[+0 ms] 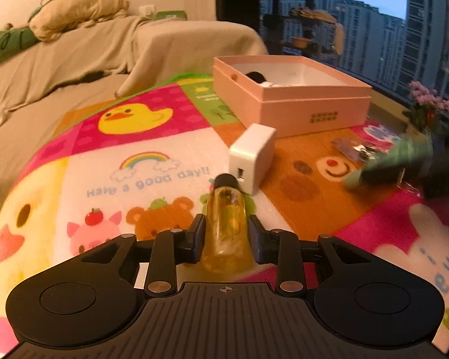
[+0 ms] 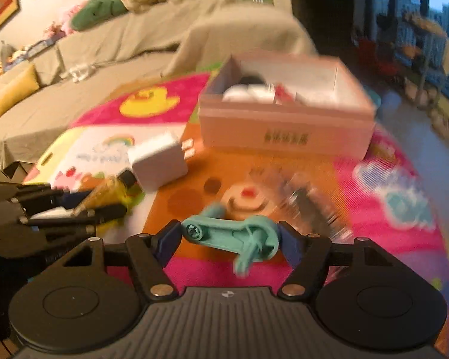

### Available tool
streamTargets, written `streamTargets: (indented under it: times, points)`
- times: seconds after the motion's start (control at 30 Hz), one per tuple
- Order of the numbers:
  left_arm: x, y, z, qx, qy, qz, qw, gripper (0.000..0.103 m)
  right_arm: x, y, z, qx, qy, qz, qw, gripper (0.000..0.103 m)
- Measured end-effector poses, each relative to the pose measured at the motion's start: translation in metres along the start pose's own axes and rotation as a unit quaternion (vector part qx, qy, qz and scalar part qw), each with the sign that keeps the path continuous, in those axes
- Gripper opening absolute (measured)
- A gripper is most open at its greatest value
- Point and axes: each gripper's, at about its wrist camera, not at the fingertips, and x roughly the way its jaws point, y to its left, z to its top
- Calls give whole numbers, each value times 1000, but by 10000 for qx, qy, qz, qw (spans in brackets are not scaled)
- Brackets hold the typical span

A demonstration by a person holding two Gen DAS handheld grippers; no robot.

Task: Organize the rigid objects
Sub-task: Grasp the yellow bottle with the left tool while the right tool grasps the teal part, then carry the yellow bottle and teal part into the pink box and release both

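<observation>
My left gripper (image 1: 227,229) is shut on a small yellow bottle (image 1: 226,224) with a black cap that points away from me, low over the cartoon mat (image 1: 140,161). My right gripper (image 2: 229,236) is shut on a teal plastic part (image 2: 230,234) lying crosswise between its pads; this view is blurred. The left gripper (image 2: 74,206) and its bottle (image 2: 110,193) show at the left of the right wrist view. The teal part (image 1: 389,161) shows as a blur at the right of the left wrist view. An open pink box (image 1: 314,113) (image 2: 239,131) with several items inside stands beyond.
A white charger cube (image 1: 251,158) (image 2: 158,164) lies just ahead of the bottle, near the box. A clear packet of small dark items (image 1: 353,146) (image 2: 308,206) lies on the orange patch. A covered sofa (image 1: 74,59) runs along the left. Pink flowers (image 1: 431,101) stand by the window.
</observation>
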Motion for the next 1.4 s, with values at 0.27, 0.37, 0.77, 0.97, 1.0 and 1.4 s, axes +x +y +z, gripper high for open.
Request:
streamTargets:
  times: [0.27, 0.37, 0.77, 0.97, 1.0, 1.4]
  points:
    - [-14, -2, -1, 135, 261, -526, 9982, 32, -54, -25, 14, -575, -983, -170, 9933, 69]
    - [-21, 4, 17, -284, 352, -980, 9942, 32, -59, -32, 13, -720, -1194, -194, 9900, 69]
    - [31, -46, 169, 346, -267, -1256, 9911, 32, -42, -85, -3, -81, -1212, 17, 9926, 69]
    - [159, -61, 217, -595, 169, -1426, 9879, 32, -34, -105, -5, 129, -1164, -76, 9931, 69]
    - [175, -59, 217, -771, 272, -1487, 9855, 32, -33, -107, -5, 146, -1145, -114, 9933, 69]
    - [59, -32, 155, -275, -771, -1380, 9871, 31, -26, -118, 7, 105, -1092, -101, 9939, 69]
